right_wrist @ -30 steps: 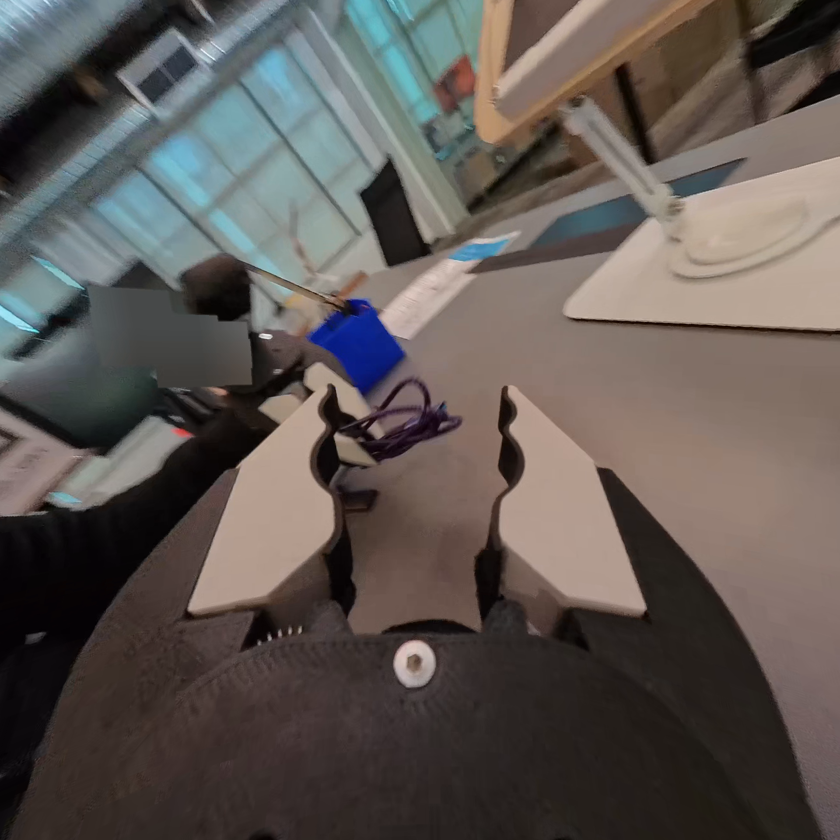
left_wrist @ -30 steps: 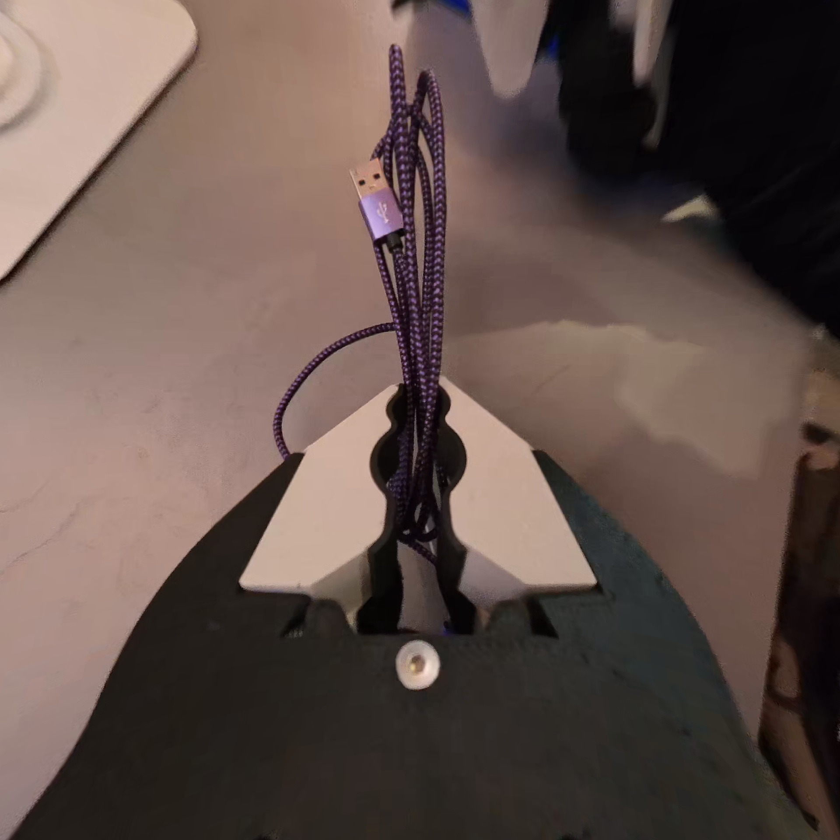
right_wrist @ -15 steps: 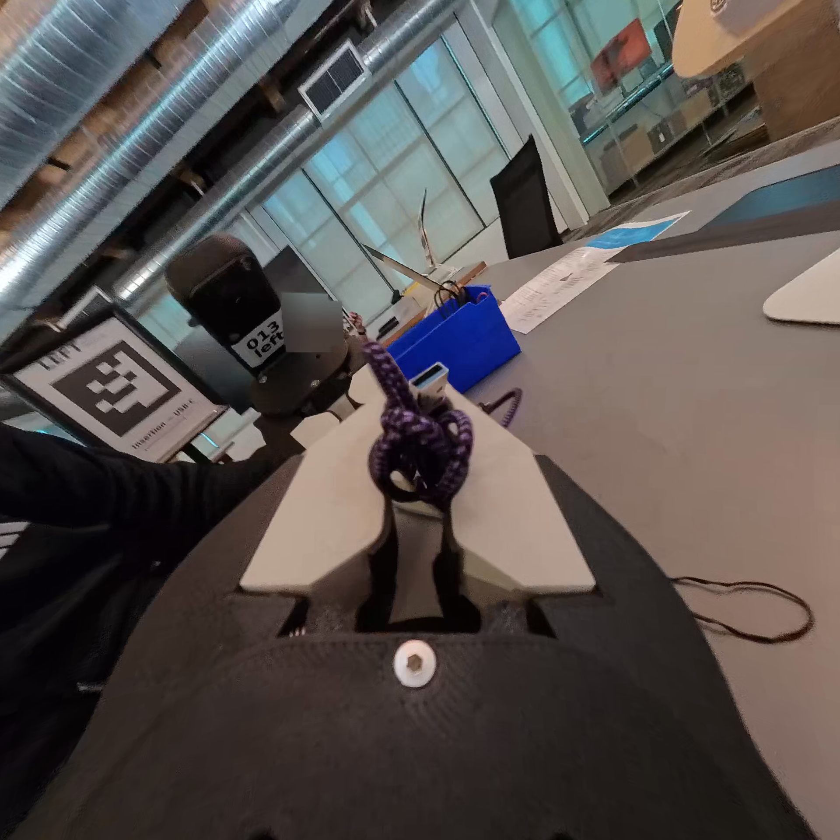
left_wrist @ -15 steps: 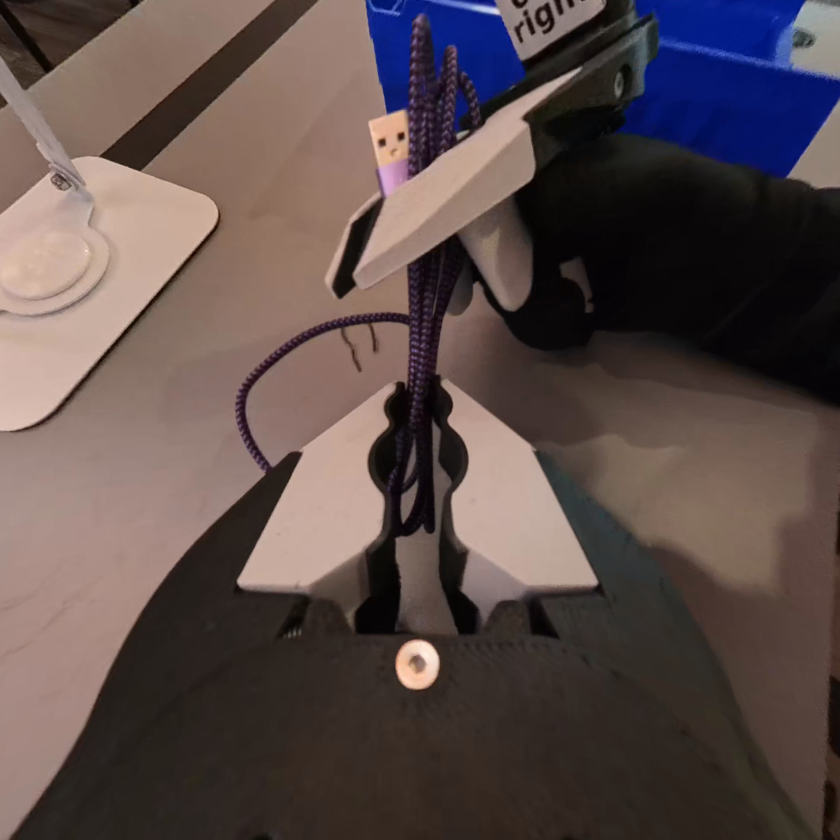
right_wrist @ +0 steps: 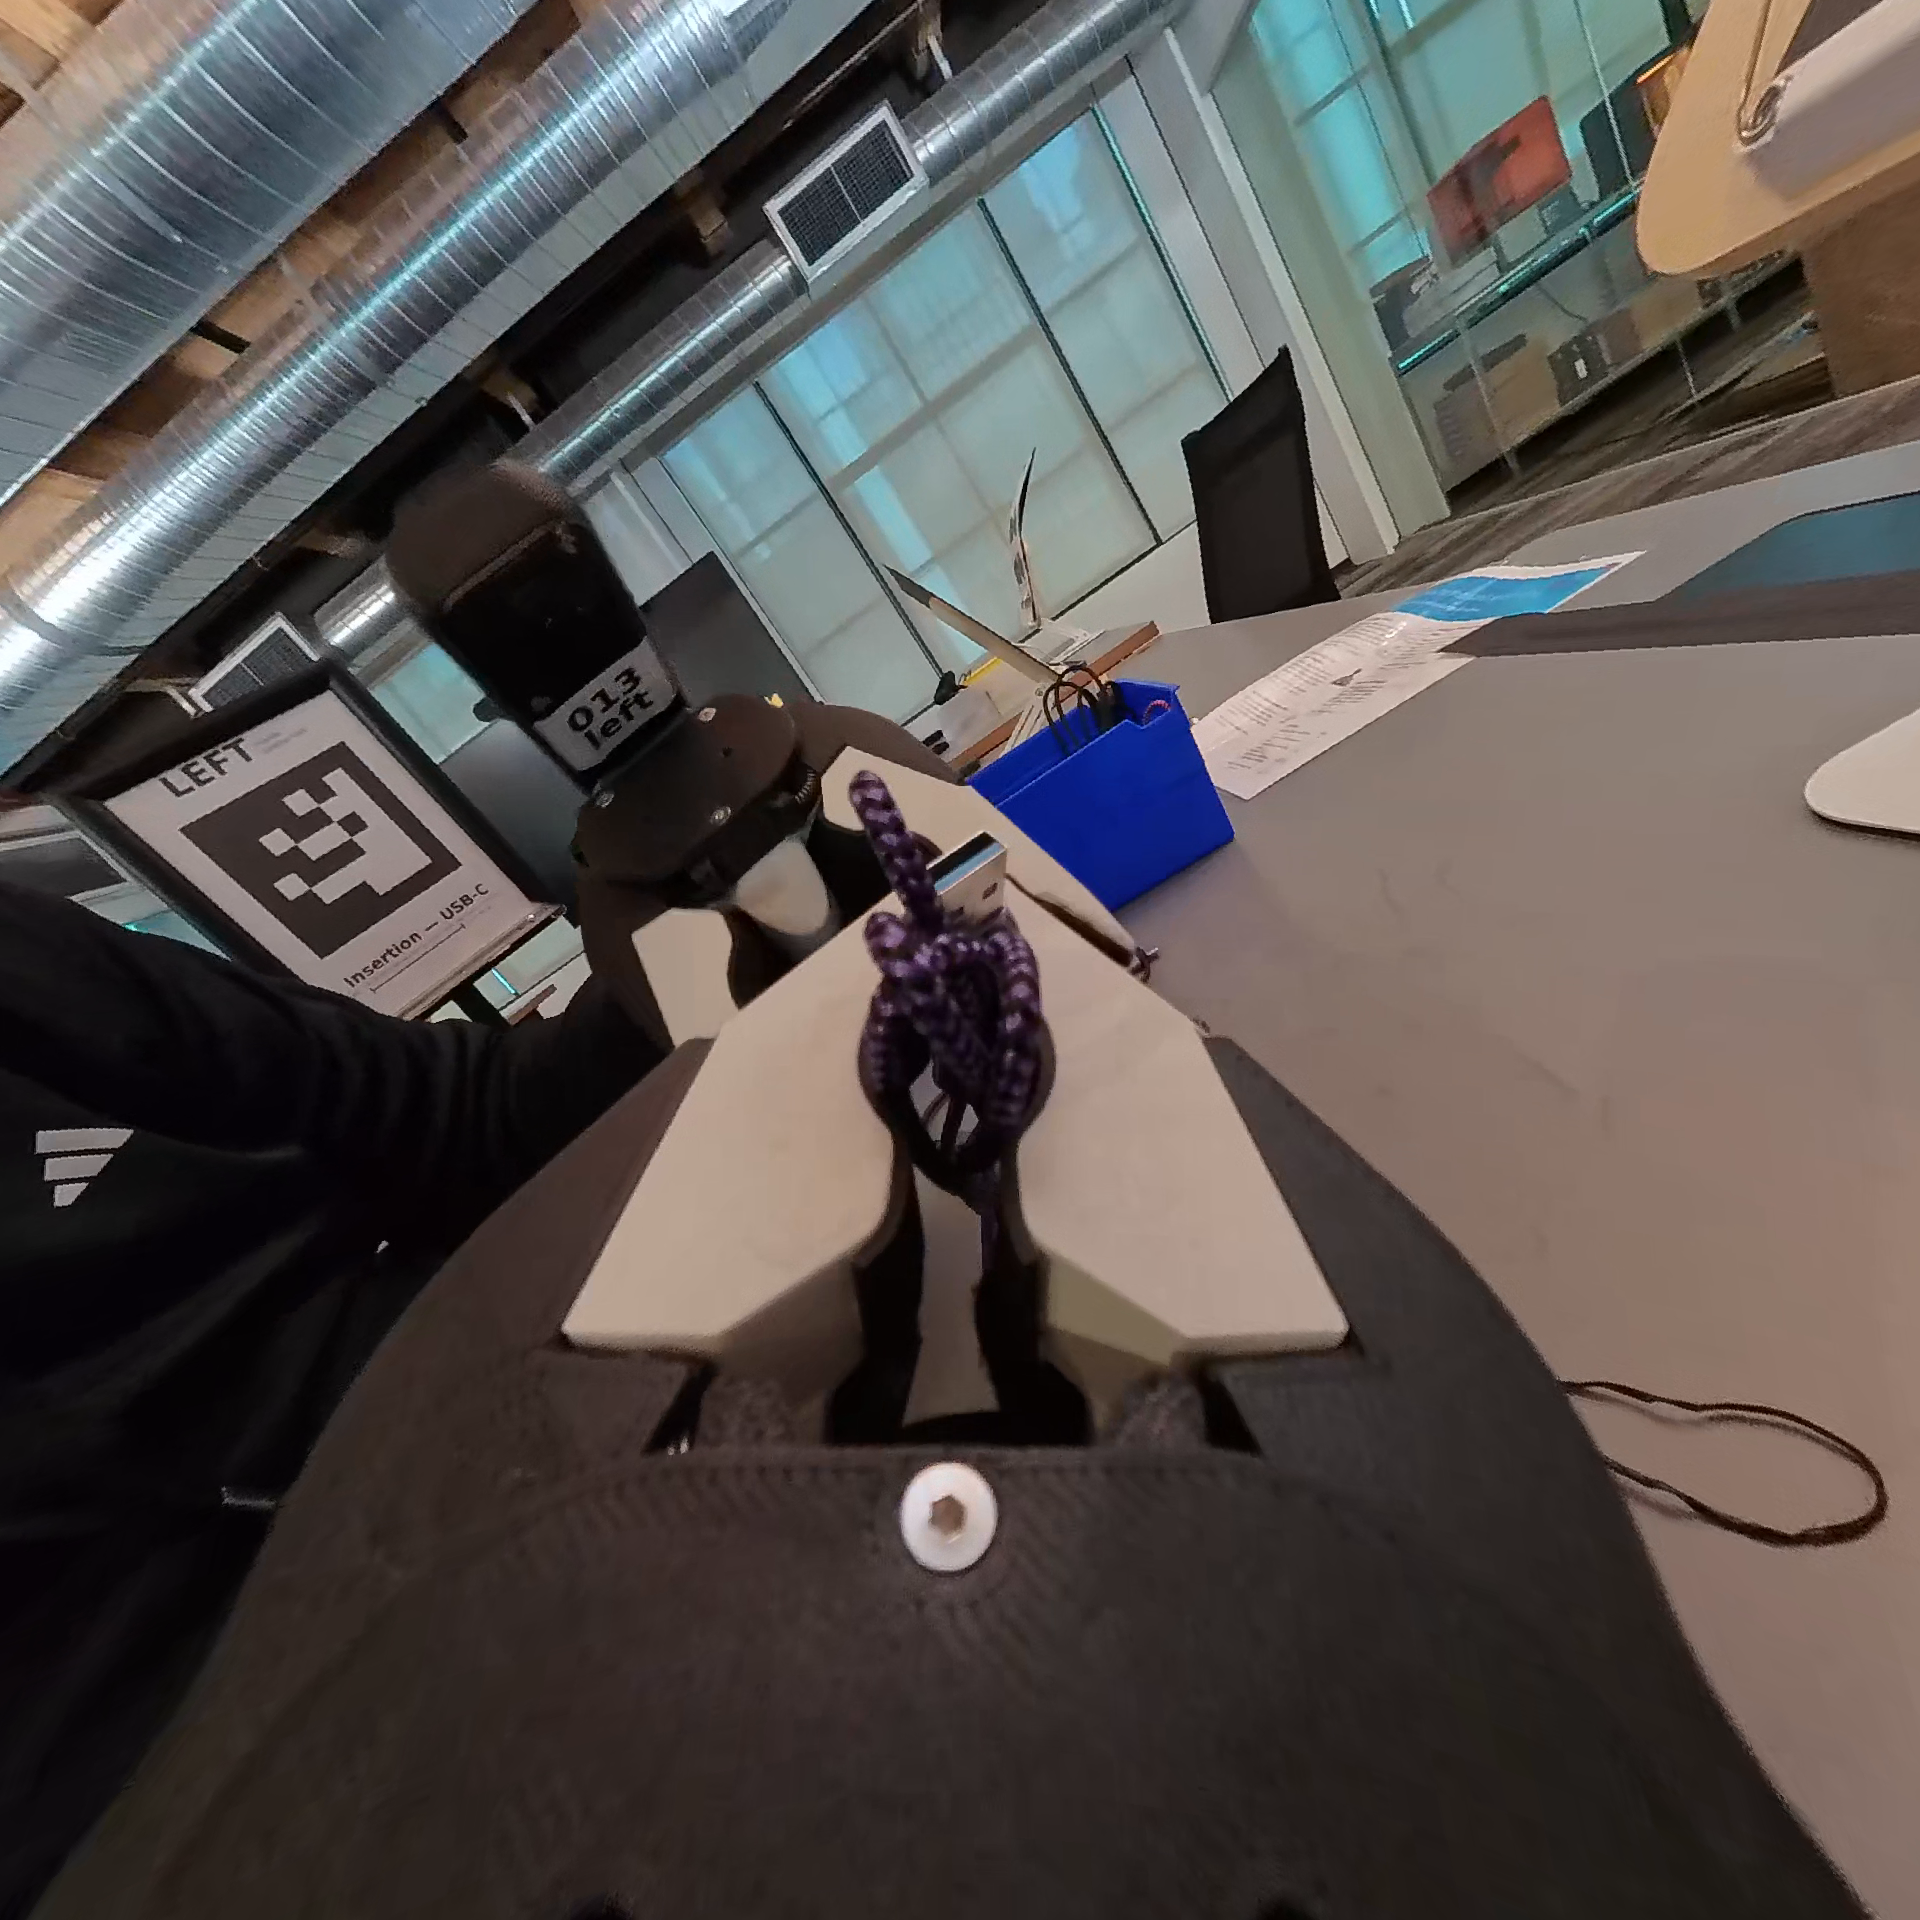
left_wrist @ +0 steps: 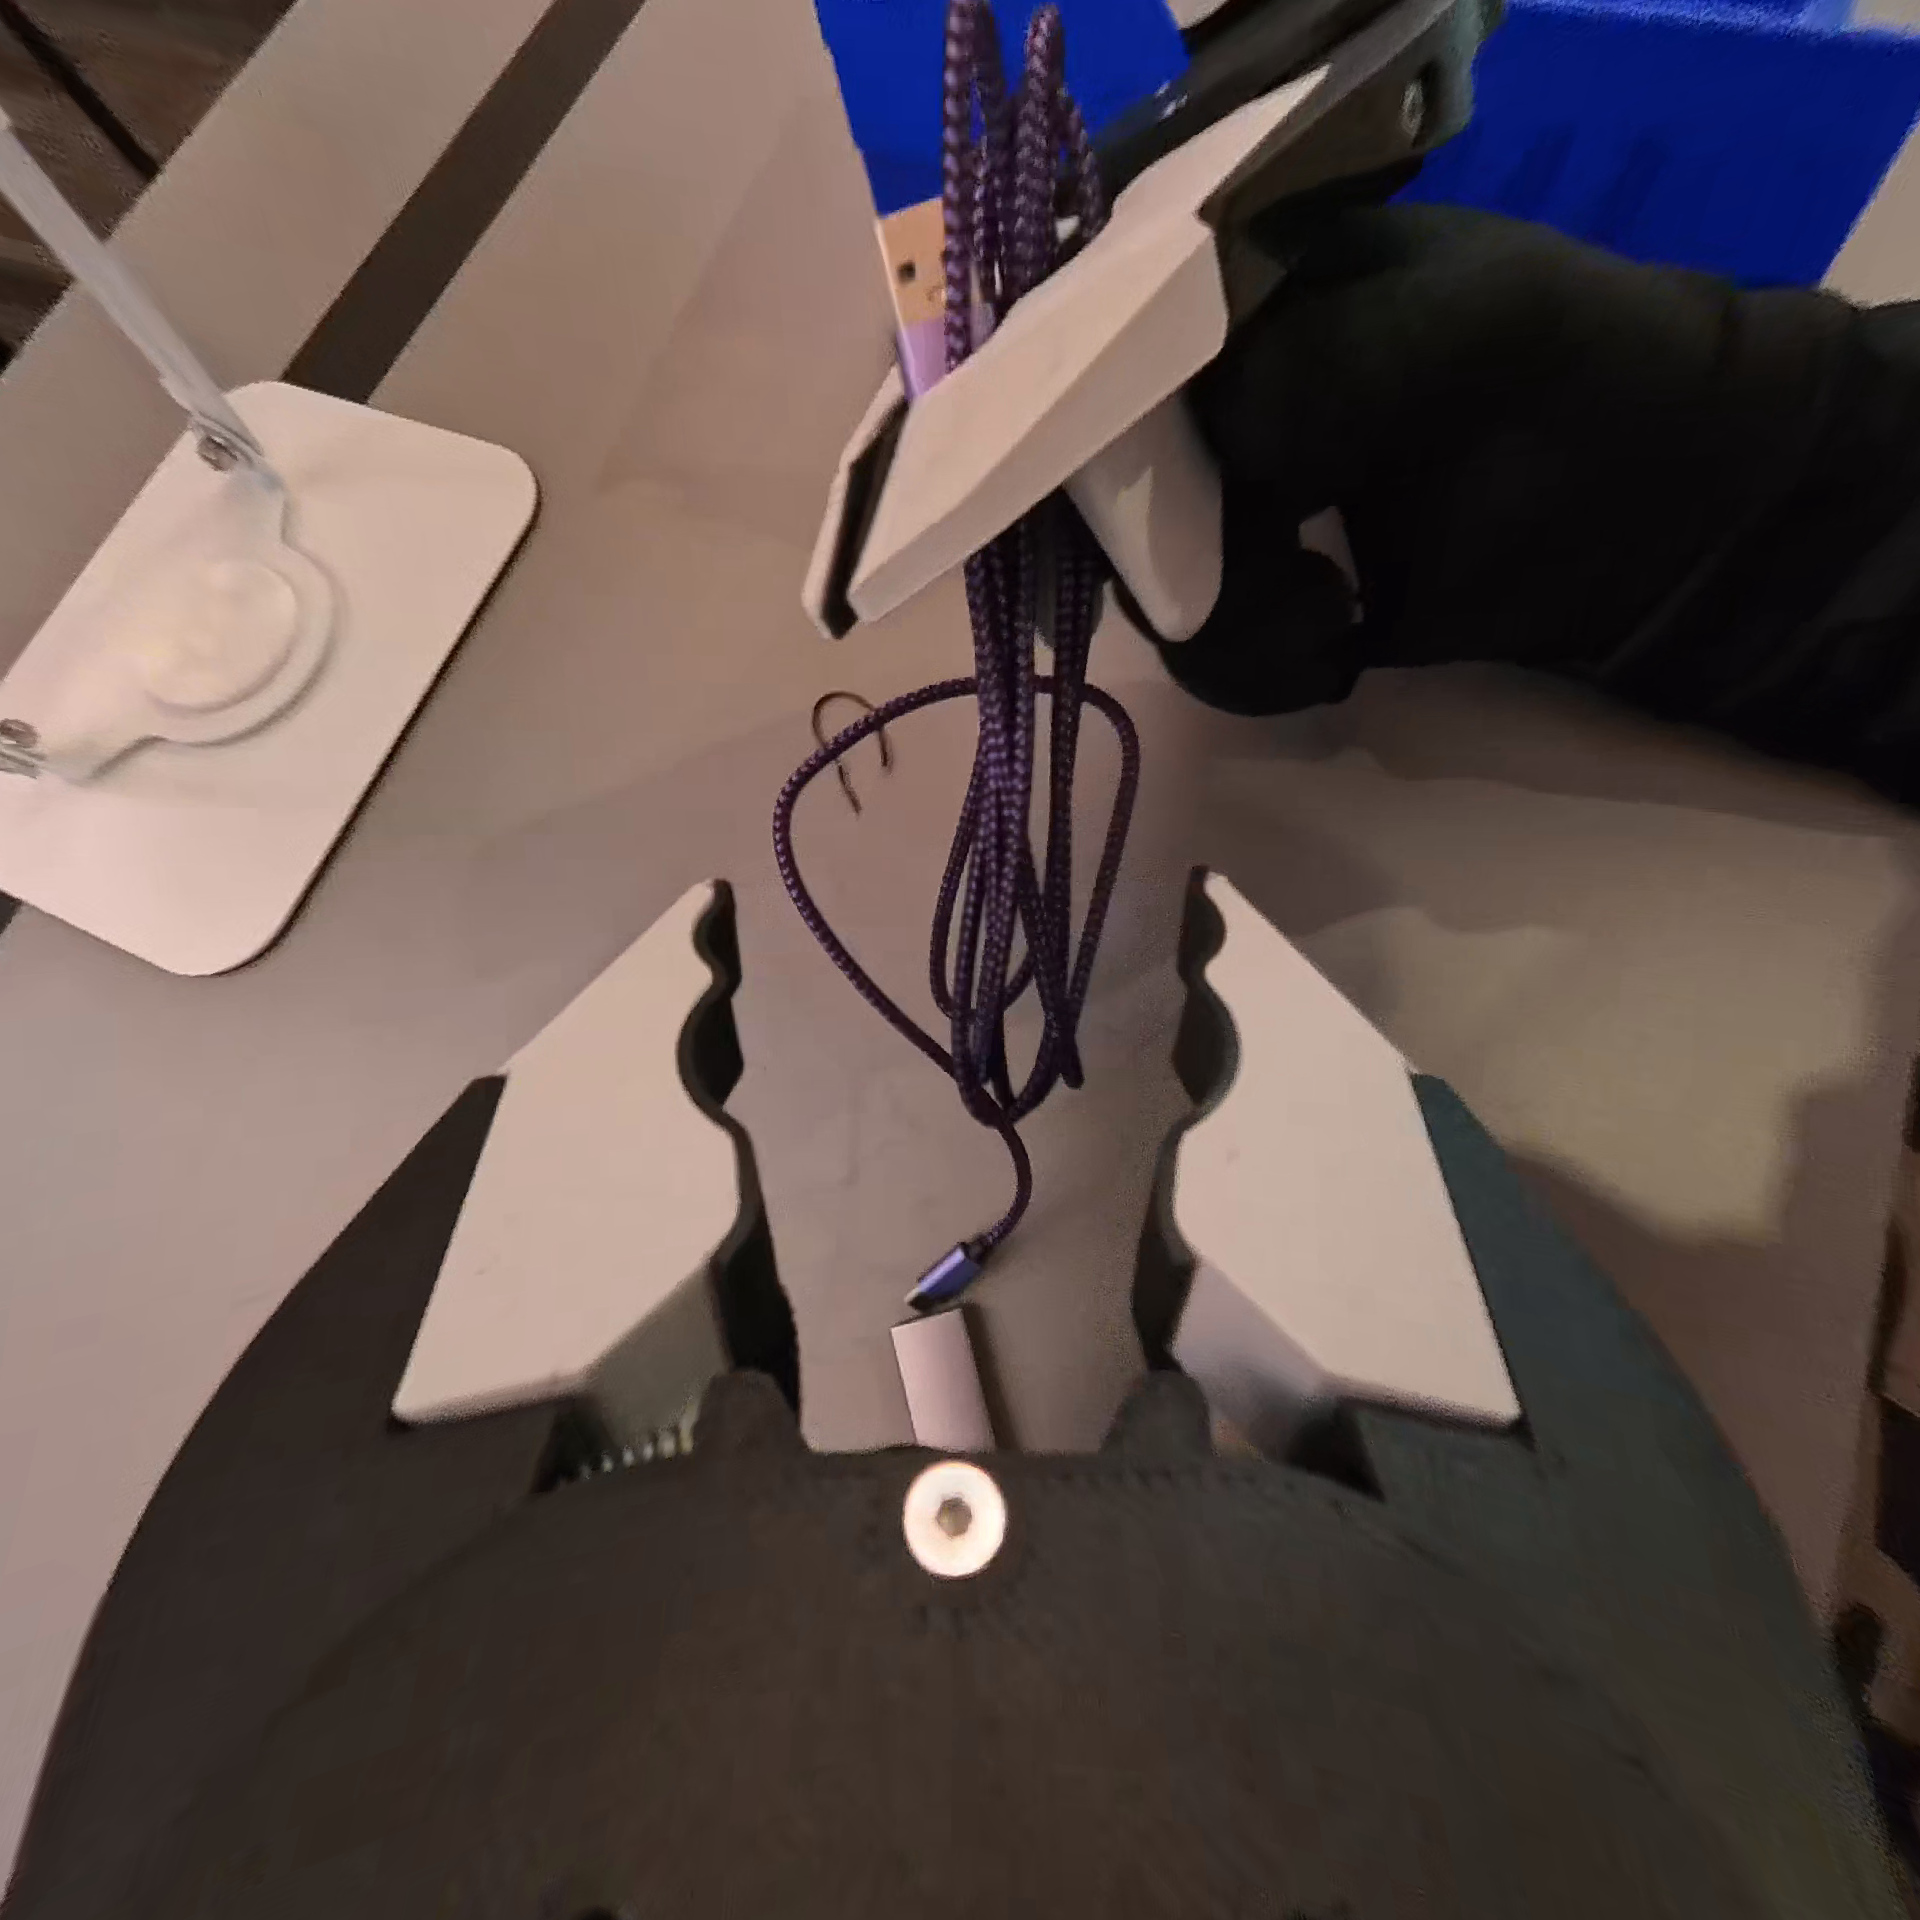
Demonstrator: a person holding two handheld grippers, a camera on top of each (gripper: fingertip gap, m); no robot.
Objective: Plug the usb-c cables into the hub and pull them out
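A purple braided cable (left_wrist: 1023, 883) hangs in a folded bundle from my right gripper (left_wrist: 847, 582), which is shut on its upper part beside the USB-A plug (left_wrist: 914, 281). The USB-C plug (left_wrist: 951, 1262) dangles at the bottom, just above a small silver-grey block (left_wrist: 940, 1382) that may be the hub and is mostly hidden by my gripper body. My left gripper (left_wrist: 961, 904) is open around the hanging bundle, fingers apart from it. In the right wrist view my right gripper (right_wrist: 951, 966) pinches the cable (right_wrist: 956, 1018); the left gripper (right_wrist: 727, 831) shows behind it.
A white lamp base (left_wrist: 239, 686) sits on the grey table at the left. A blue bin (right_wrist: 1112, 821) stands at the back, with papers (right_wrist: 1351, 696) beyond it. A thin dark string loop (right_wrist: 1766, 1475) lies on the table. A gloved hand (left_wrist: 1507, 468) holds the right gripper. Spacing between my two grippers at the tips: around 6 cm. The small silver-grey block (left_wrist: 940, 1382) sits 15 cm or so from the ends of my left fingers.
My right gripper came in and shut on the top of the bundle. My left gripper then opened and let the cable go, so the USB-C end now hangs free.
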